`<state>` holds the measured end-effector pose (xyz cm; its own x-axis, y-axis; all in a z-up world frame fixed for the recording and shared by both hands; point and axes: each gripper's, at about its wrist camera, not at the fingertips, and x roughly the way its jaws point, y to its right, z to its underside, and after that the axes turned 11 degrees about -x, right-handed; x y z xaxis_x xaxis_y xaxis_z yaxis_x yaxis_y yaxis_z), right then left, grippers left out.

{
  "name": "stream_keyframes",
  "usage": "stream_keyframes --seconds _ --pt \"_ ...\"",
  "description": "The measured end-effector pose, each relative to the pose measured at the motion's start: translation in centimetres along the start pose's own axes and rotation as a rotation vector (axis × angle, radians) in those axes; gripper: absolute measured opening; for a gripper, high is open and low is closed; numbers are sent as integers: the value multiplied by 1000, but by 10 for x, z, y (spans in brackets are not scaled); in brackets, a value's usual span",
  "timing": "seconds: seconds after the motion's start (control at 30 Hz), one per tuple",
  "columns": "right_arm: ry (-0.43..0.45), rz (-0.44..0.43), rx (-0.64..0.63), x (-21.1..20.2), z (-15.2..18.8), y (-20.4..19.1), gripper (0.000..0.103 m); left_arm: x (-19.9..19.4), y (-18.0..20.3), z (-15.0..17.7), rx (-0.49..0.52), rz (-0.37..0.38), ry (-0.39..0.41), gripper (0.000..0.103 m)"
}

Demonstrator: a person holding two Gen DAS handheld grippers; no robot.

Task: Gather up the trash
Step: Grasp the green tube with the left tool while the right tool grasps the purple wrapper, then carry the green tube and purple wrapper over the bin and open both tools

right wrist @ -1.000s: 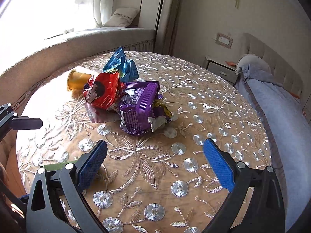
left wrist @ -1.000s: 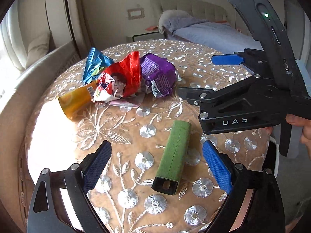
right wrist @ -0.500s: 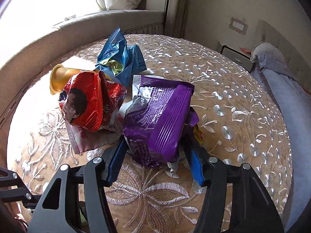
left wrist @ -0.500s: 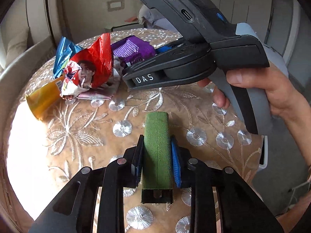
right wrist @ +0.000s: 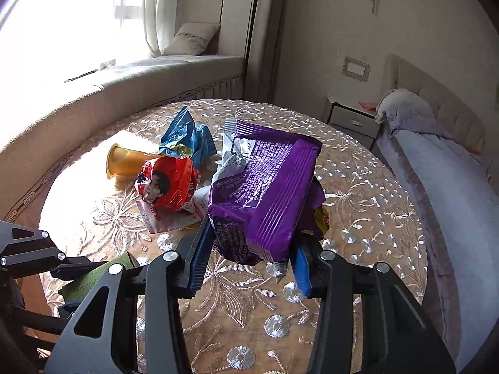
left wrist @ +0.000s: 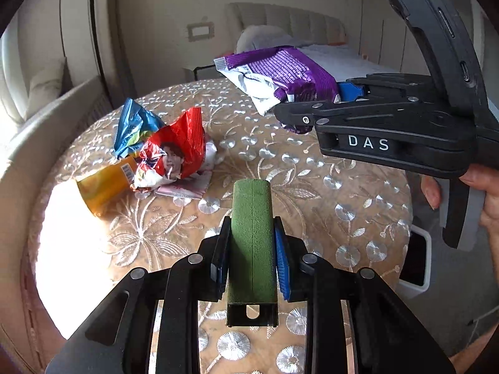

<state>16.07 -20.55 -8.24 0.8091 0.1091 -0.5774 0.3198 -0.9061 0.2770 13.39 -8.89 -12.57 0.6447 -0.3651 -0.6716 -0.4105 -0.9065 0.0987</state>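
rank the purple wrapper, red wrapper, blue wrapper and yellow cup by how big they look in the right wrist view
1. purple wrapper, though it is closest to the camera, held in the right gripper
2. red wrapper
3. blue wrapper and yellow cup look about alike, both partly hidden, so unranked

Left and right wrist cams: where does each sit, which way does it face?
Left wrist: on the left gripper, facing along its fingers over the green box; right gripper and hand show.
Right wrist: on the right gripper, facing the purple wrapper; left gripper's tip shows at left.
Shared: red wrapper, yellow cup, table.
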Motion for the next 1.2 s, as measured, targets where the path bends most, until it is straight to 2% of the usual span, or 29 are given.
stream_keyframes --seconds 0.37,0.63,0.97,1.2 --pt "34 115 35 -80 41 17 47 -29 47 -14 49 46 90 25" --pt "10 208 102 -121 84 35 47 -33 100 -14 124 110 105 25" --pt "-115 327 218 -157 162 67 47 -3 190 7 296 239 25 25" --pt "-248 361 291 -159 226 88 47 37 252 35 462 324 -83 25"
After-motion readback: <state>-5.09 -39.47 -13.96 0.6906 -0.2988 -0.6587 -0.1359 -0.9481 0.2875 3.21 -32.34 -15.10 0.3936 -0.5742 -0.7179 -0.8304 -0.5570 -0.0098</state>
